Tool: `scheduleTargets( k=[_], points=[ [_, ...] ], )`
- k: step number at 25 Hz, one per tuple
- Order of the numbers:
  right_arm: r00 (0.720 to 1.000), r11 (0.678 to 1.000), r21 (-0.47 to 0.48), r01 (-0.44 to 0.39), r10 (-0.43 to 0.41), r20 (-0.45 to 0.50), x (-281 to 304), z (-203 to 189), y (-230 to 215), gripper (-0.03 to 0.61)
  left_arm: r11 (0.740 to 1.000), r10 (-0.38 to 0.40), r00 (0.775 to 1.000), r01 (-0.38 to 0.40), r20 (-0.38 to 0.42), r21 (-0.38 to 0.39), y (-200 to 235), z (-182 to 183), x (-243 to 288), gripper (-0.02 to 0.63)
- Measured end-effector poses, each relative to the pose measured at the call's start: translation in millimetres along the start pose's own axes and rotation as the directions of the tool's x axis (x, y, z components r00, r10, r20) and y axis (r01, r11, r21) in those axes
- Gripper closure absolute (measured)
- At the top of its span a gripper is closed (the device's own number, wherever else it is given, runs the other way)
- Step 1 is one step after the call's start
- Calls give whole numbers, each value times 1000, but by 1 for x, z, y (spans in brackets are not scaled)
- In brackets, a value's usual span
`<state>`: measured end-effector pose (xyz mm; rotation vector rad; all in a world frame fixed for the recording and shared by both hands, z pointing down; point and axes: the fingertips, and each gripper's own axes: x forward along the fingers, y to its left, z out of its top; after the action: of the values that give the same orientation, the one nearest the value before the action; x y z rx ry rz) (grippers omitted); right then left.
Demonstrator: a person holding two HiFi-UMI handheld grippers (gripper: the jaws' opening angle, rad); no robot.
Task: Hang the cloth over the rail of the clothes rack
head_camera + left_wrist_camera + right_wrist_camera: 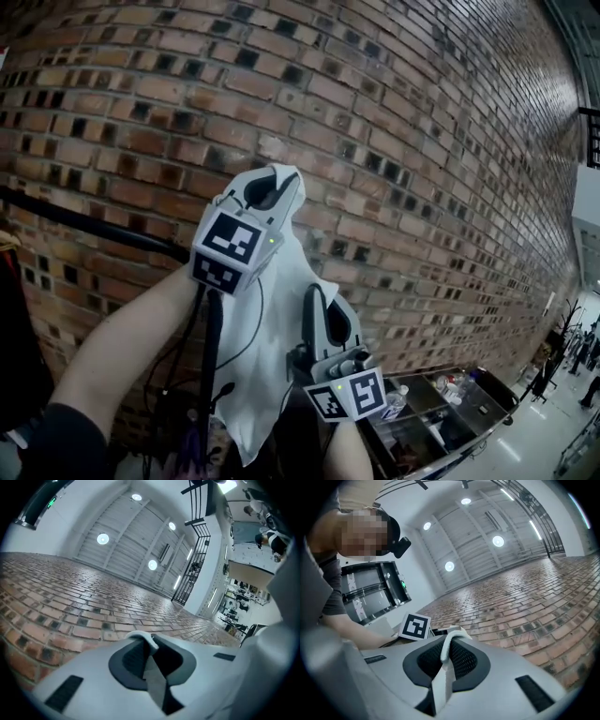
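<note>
A white cloth [272, 366] hangs in front of the brick wall, held up by both grippers. My left gripper [270, 187] is the higher one and is shut on the cloth's top edge. In the left gripper view a thin fold of cloth [153, 679] is pinched between the dark pads. My right gripper [323, 314] sits lower and to the right, shut on another edge, and the right gripper view shows a strip of cloth [442, 679] clamped between its pads. The black rail [84, 225] of the clothes rack runs along the left, lower than the left gripper.
A brick wall [394, 141] fills the background close ahead. A metal cart [450, 412] with bottles stands at lower right. Dark garments [19, 356] hang at far left under the rail. Cables trail down by my left forearm [122, 347].
</note>
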<state>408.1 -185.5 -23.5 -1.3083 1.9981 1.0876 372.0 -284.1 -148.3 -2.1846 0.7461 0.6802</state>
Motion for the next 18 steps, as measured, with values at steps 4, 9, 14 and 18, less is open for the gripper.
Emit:
scheduleTargets(
  k=[4,9,14,18],
  points=[
    [1000,1000,-16,-24,24,-15,22,-3,29,551,999,37,999,-36,-40,23,50,5,-18,569],
    [1000,1000,15,11,-11,-1,47,-3,65,551,996,79,994,-76,-79,46,128,9,-57,569],
    [1000,1000,10,-4,3,20,66,3,110,551,991,76,995,-68,-70,117,184,24,-106,569],
    [999,998,-52,-26,27,28,89,7,150,551,974,118,992,-105,-53,200,231,40,-145,569]
  ],
)
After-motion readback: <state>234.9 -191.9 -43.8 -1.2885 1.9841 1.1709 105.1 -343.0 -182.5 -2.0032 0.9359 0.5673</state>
